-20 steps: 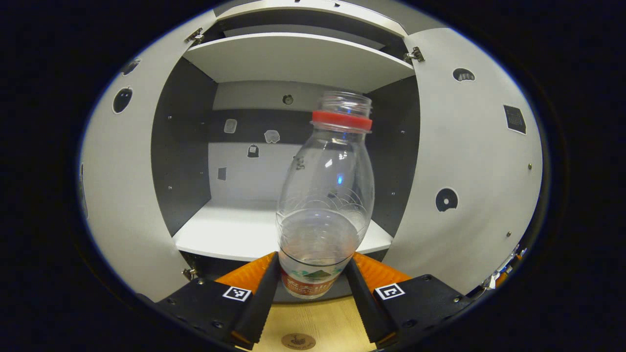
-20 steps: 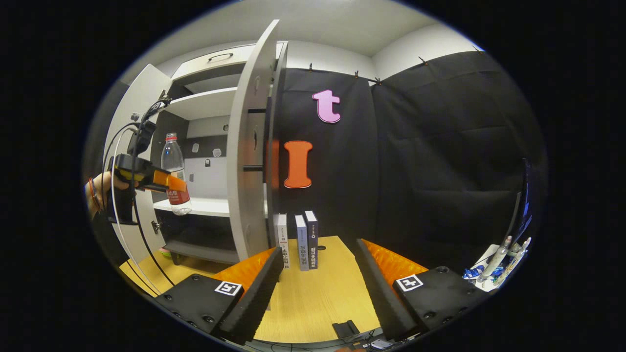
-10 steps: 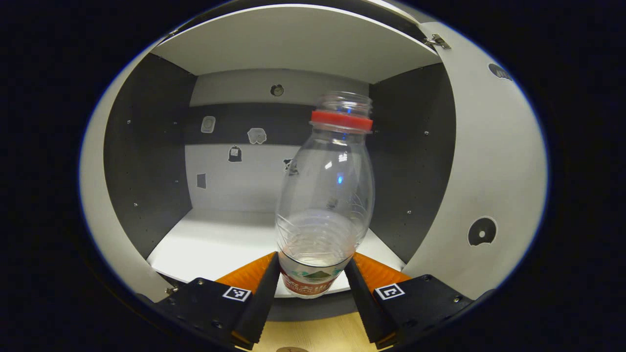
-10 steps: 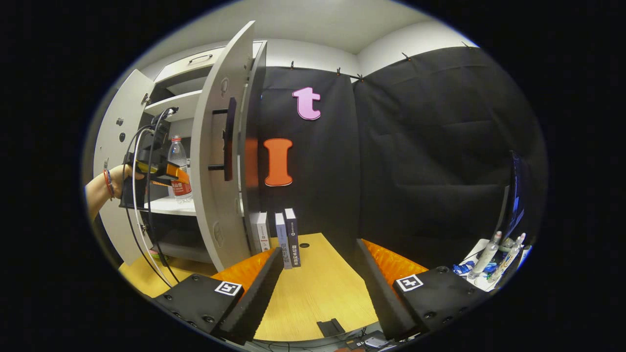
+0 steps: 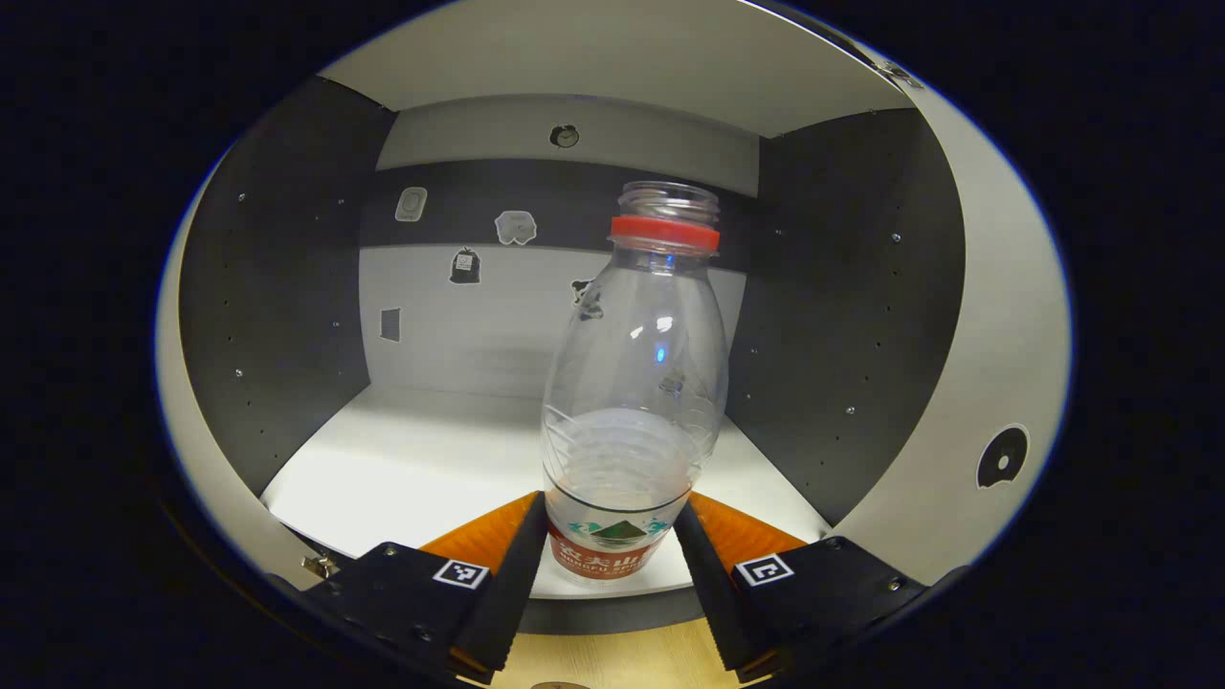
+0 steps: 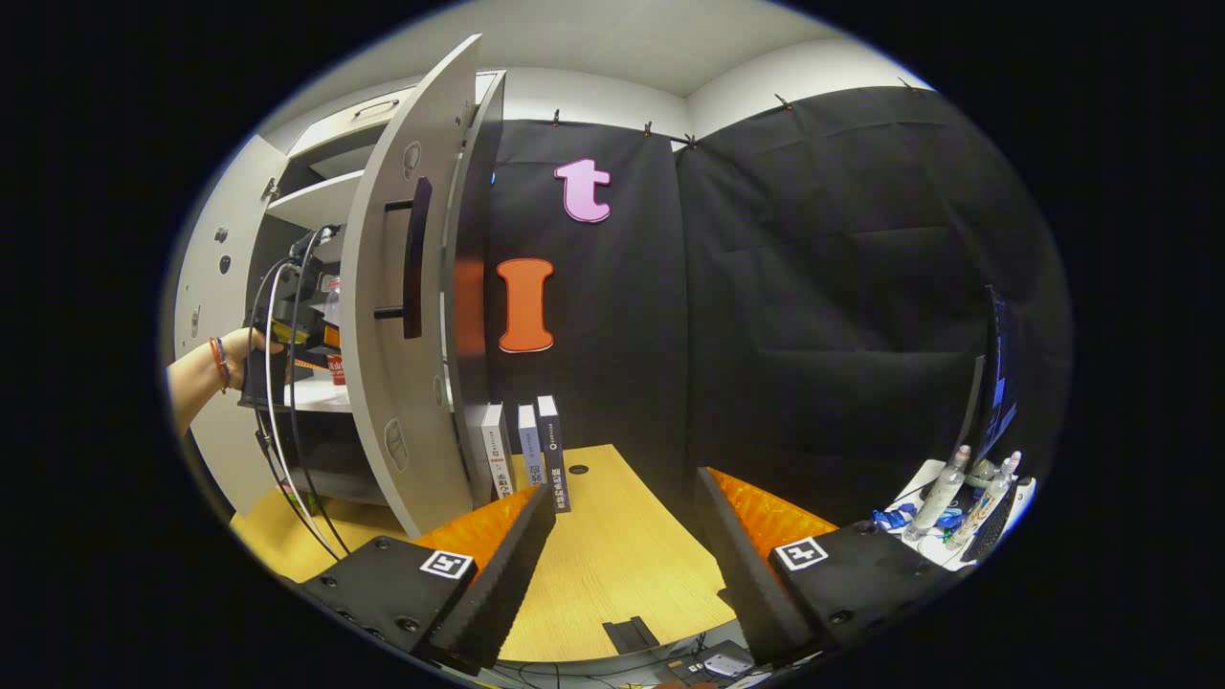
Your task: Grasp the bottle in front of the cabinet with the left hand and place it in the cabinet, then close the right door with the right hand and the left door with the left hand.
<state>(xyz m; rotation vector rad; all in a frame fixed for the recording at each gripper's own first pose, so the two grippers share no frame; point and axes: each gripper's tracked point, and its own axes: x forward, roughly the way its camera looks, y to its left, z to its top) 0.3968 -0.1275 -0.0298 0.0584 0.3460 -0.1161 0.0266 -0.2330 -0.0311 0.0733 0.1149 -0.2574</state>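
1. Left gripper (image 5: 610, 560): clamped on bottle (image 5: 632, 402) at its labelled lower part, both fingers (image 5: 512, 574) pressing its sides.
2. Bottle: clear, uncapped, red neck ring, upright, held over near edge of cabinet shelf (image 5: 421, 469); cannot tell whether base touches shelf.
3. Cabinet (image 5: 278, 287): dark side walls, pale back panel with small stickers, upper shelf overhead.
4. Right door (image 5: 995, 316): open, at right of left gripper view.
5. Right gripper (image 6: 622, 565): jaws spread wide, nothing between them, hovering above wooden table (image 6: 612, 565).
6. In right gripper view: right door (image 6: 392, 287) swung open at left, dark handle (image 6: 413, 258) facing out; left door (image 6: 215, 287) open farther left.
7. Hand (image 6: 244, 349) with left gripper (image 6: 287, 335) reaching in at shelf height, cables hanging below; bottle (image 6: 333, 325) partly hidden behind right door.
8. Three books (image 6: 522, 450) standing upright just right of cabinet, against booth wall.
9. Far right: bottles (image 6: 957, 488) on a white surface.
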